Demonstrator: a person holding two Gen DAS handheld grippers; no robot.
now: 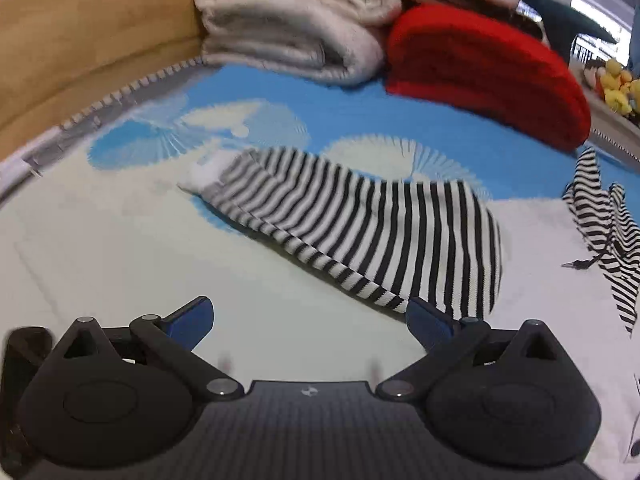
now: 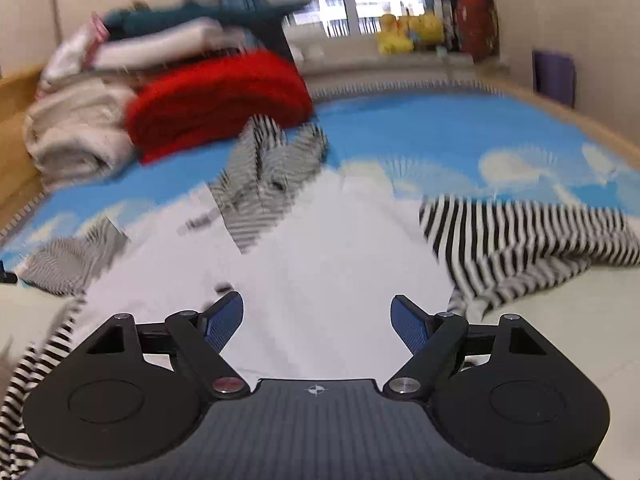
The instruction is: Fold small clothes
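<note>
A folded black-and-white striped garment (image 1: 360, 224) lies on the blue-and-white cloud sheet (image 1: 140, 240), just ahead of my left gripper (image 1: 310, 320), which is open and empty; its right finger sits near the garment's hem. A crumpled striped garment (image 1: 604, 220) lies at the right edge. In the right wrist view my right gripper (image 2: 318, 320) is open and empty above white bedding. A striped garment (image 2: 520, 240) lies ahead to the right, another crumpled one (image 2: 268, 172) farther ahead, and striped cloth (image 2: 68, 256) at the left. The view is motion-blurred.
A red folded knit (image 1: 488, 68) and a cream folded blanket (image 1: 296, 20) are stacked at the far side; they also show in the right wrist view, red knit (image 2: 216, 100). A wooden bed frame (image 1: 80, 40) runs along the left. Yellow plush toys (image 2: 412, 32) sit by the window.
</note>
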